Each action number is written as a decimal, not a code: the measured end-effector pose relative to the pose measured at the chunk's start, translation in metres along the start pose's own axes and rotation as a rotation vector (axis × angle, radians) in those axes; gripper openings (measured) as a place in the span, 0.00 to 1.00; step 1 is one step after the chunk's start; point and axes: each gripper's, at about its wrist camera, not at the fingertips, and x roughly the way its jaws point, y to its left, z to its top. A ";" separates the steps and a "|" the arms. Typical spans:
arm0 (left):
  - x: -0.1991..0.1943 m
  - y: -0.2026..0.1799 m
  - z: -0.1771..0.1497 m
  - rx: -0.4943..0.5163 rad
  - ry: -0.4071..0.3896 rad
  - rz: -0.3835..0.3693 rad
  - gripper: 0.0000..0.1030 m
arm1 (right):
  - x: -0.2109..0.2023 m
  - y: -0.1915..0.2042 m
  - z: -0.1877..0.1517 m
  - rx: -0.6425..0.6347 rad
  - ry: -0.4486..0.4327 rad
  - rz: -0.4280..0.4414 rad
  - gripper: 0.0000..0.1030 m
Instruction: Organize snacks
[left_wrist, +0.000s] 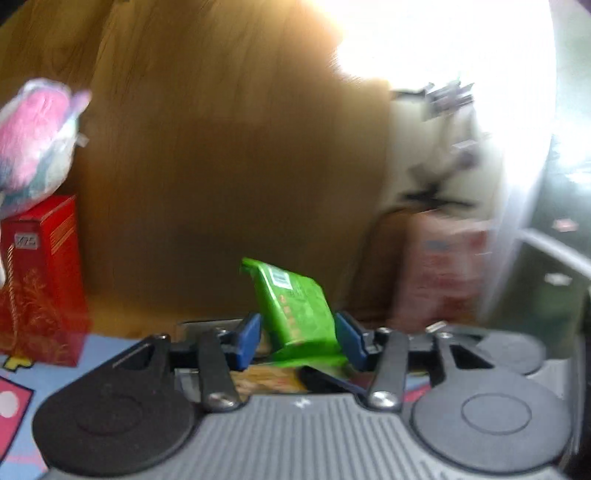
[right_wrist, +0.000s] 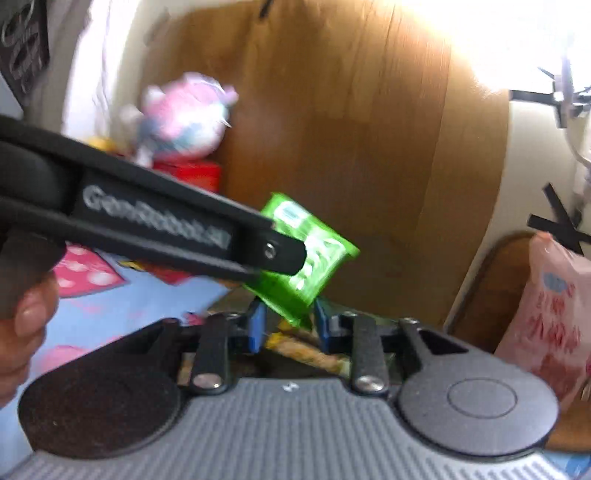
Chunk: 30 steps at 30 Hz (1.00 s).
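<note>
A green snack packet (left_wrist: 295, 310) stands between the blue pads of my left gripper (left_wrist: 301, 341), which is shut on it and holds it up in front of a wooden panel. In the right wrist view the same green packet (right_wrist: 314, 262) hangs in the left gripper's black arm (right_wrist: 155, 225), which reaches in from the left. The packet's lower corner sits between the blue pads of my right gripper (right_wrist: 288, 326); the pads stand a little apart and I cannot tell whether they touch it. More wrapped snacks (right_wrist: 314, 354) lie below.
A red box (left_wrist: 40, 280) with a pink plush toy (left_wrist: 33, 147) on top stands at the left. A pink snack bag (right_wrist: 554, 317) stands at the right by a wooden tray edge. A blue patterned cloth (right_wrist: 122, 306) covers the surface. A wooden panel (left_wrist: 229, 155) rises behind.
</note>
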 end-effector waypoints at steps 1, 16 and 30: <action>0.009 0.007 -0.001 -0.025 0.027 0.039 0.40 | 0.007 -0.005 -0.003 0.027 0.024 -0.021 0.47; -0.010 0.145 -0.108 -0.483 0.209 0.086 0.40 | 0.000 0.053 -0.058 -0.004 0.182 0.332 0.45; -0.007 0.133 -0.114 -0.476 0.214 0.009 0.30 | 0.029 0.063 -0.052 0.085 0.257 0.331 0.44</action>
